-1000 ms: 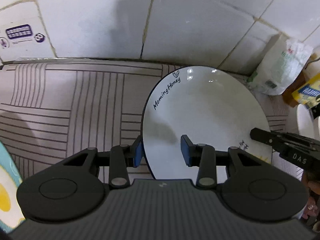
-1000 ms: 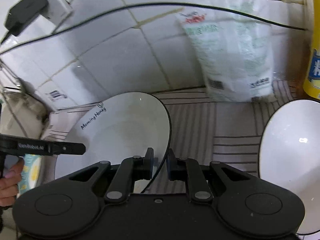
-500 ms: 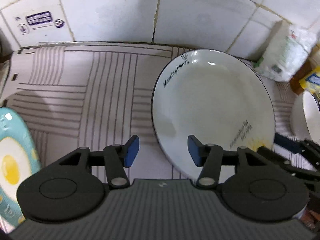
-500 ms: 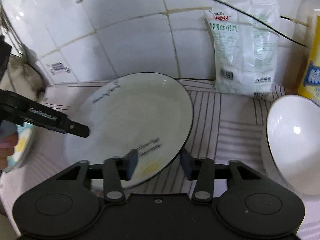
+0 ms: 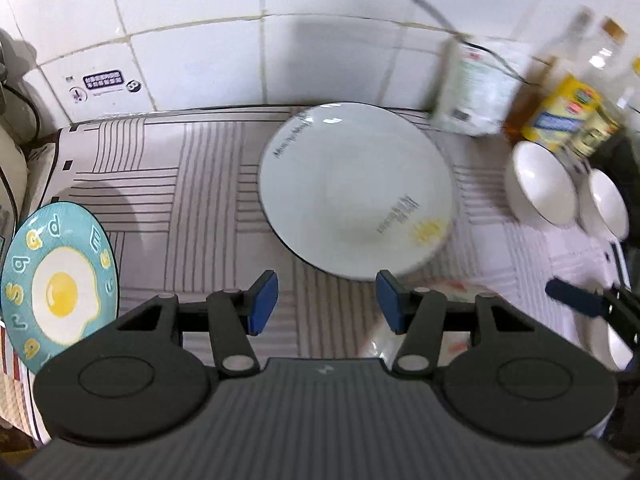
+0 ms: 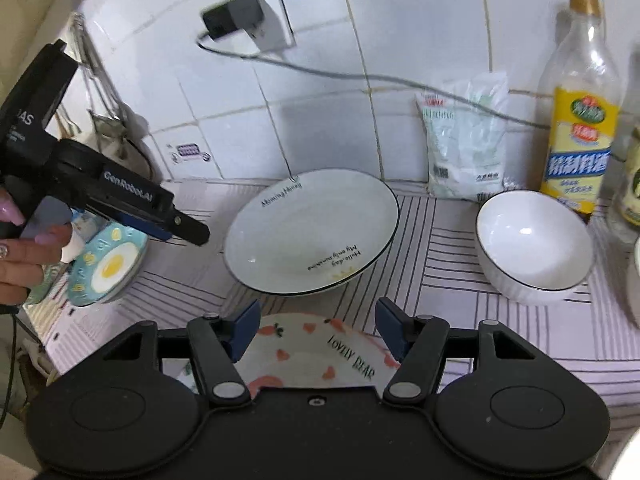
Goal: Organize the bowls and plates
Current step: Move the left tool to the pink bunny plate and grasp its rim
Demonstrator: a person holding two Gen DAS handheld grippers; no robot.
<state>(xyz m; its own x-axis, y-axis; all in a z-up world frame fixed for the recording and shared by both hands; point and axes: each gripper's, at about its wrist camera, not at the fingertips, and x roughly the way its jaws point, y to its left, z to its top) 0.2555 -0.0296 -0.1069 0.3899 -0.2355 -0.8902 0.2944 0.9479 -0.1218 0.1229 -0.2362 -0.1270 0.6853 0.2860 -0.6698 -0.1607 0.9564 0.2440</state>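
A large white plate with a black rim (image 5: pixel 356 192) (image 6: pixel 312 232) lies flat on the striped mat near the tiled wall. My left gripper (image 5: pixel 324 300) is open and empty, just in front of it and apart from it. My right gripper (image 6: pixel 318 332) is open and empty, above a white plate with red fruit prints (image 6: pixel 316 356). A blue fried-egg plate (image 5: pixel 60 284) (image 6: pixel 106 270) lies at the left. A white bowl (image 6: pixel 534 248) (image 5: pixel 540 188) stands at the right, with a second bowl (image 5: pixel 608 208) beside it.
A white bag (image 6: pixel 464 140) leans on the wall behind the plate. An oil bottle (image 6: pixel 580 112) stands at the right back. A cable (image 6: pixel 360 76) hangs along the wall from a plug (image 6: pixel 236 20). The left gripper's body (image 6: pixel 100 188) shows at the left.
Both grippers let go of the large white plate, opened and pulled back and up. The plate now lies flat on the mat. The fruit-print plate and bowls came into view.
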